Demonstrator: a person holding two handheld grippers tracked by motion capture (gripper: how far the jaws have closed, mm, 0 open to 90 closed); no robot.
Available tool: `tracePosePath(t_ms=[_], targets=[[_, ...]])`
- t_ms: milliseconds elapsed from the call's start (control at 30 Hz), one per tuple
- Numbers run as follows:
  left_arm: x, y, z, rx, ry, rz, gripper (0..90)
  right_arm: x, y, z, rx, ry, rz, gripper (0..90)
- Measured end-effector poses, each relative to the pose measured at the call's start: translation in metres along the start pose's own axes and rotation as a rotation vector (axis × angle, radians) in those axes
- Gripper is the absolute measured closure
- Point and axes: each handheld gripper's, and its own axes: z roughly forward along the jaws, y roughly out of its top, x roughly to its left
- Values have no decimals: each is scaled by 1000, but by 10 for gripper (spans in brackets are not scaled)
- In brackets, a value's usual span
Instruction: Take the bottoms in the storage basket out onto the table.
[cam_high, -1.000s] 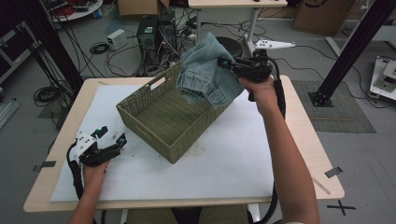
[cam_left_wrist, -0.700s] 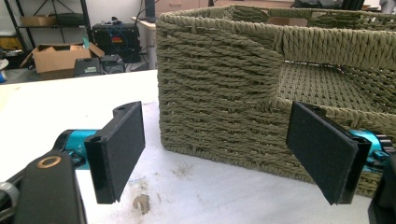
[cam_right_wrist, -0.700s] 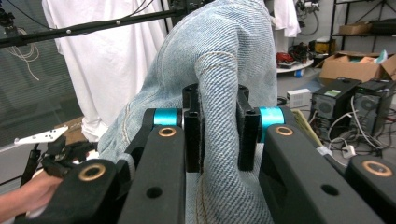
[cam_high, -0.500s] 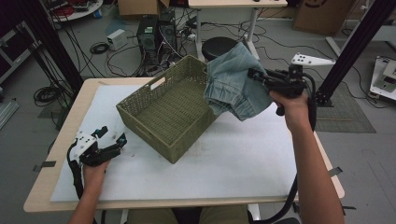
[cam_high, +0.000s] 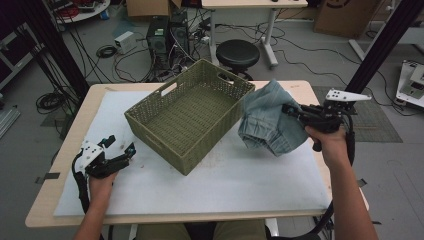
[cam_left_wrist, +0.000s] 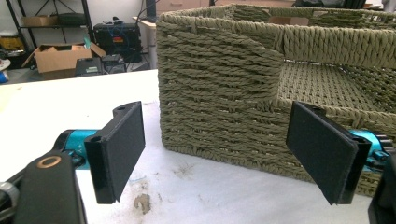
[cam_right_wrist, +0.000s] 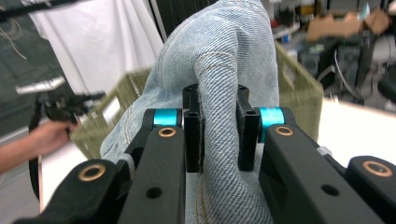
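High view: your right gripper (cam_high: 292, 111) is clamped on the denim garment (cam_high: 267, 122), which hangs bunched off the jaws above the right side of the white mat (cam_high: 225, 175), just beside the right end of the woven basket (cam_high: 190, 112). Can't tell whether the fabric's lower edge touches the mat. Your left gripper (cam_high: 119, 150) sits low at the mat's left edge, jaws spread, nothing between them, well apart from the denim. The basket sits angled on the mat, between your two hands.

Left gripper view: left gripper (cam_left_wrist: 219, 149) jaws stand wide apart with nothing in the gap. They point at the basket (cam_left_wrist: 224, 79) corner, near it but not touching. There are small scuffs on the mat (cam_left_wrist: 187, 186) below.

Right gripper view: right gripper (cam_right_wrist: 219, 130) pads pinch a thick fold of the denim garment (cam_right_wrist: 224, 56); the fabric bulges above the jaws and runs down between them. The basket (cam_right_wrist: 294, 79) is behind the denim, and your left hand (cam_right_wrist: 44, 135) with its gripper is farther off at the left.
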Motion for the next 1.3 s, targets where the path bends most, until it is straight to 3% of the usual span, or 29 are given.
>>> tracePosePath(t_ms=[167, 300, 367, 500, 700, 933, 1033, 1100, 1200, 1300], targets=[[0, 0, 0, 1, 3, 2, 196, -11, -36, 1, 76, -34, 42, 784], [-1, 0, 0, 4, 6, 4, 196, -16, -55, 5, 127, -78, 45, 782], [-1, 0, 0, 3, 7, 6, 196, -18, -60, 7, 122, -95, 52, 782], [-1, 0, 0, 4, 9, 8, 196, -22, -65, 9, 130, -171, 48, 778], [-1, 0, 0, 4, 12, 9, 196, -27, -71, 27, 218, -318, -15, 776], [-1, 0, 0, 0, 5, 7, 196, -40, -81, 46, 309, -421, -53, 770], [-1, 0, 0, -4, 1, 0, 196, -44, -83, 46, 315, -445, -48, 758], [0, 0, -1, -3, -1, 3, 196, -43, -84, 43, 312, -462, -43, 722], [0, 0, -1, -4, -5, 1, 196, -39, -84, 37, 297, -469, -18, 566], [0, 0, -1, 2, -12, 0, 196, -30, -80, 29, 247, -459, -27, 463]])
